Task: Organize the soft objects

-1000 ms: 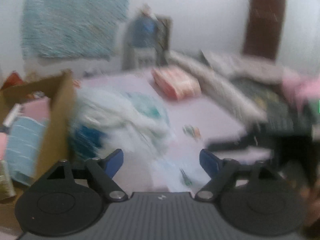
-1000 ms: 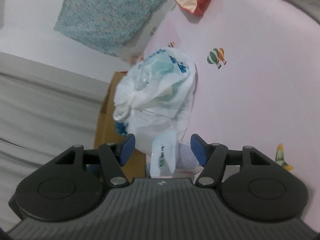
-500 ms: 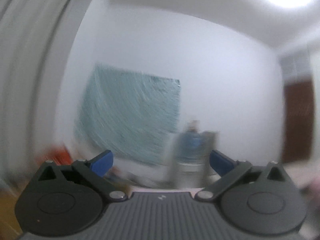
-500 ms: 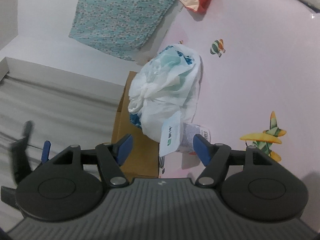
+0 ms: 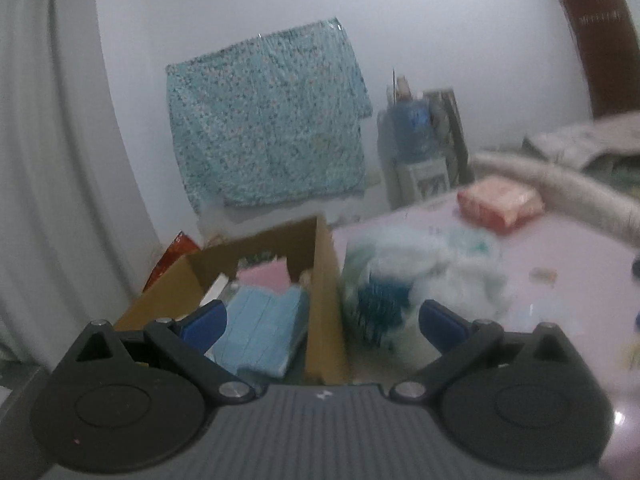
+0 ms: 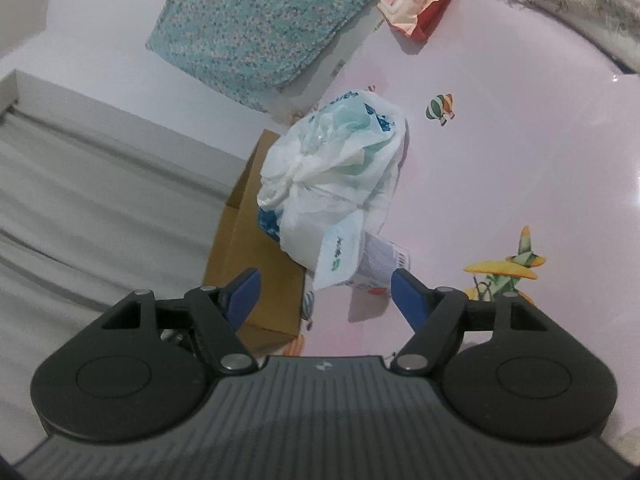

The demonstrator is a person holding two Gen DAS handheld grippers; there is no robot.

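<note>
Both claws gape empty, right claw (image 6: 325, 295) just widening; white bag (image 6: 340, 176) leans against cardboard box (image 5: 320, 280).

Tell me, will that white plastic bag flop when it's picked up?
Probably yes. The white plastic bag looks thin and crumpled, so it should sag. Its knotted top suggests the contents would stay inside. It seems light, puffed with soft stuff.

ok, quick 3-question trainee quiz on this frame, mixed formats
1. True or false: the white plastic bag lies inside the cardboard box.
2. What lies in the box nearest the left gripper? A) pink wipes pack B) light blue folded stack C) bottle
3. Fill in: the right gripper has its jaws ____, with nothing pressed between them.

Key: 1 false, it lies beside the box on the pink mat; 2 B; 3 open.
</note>
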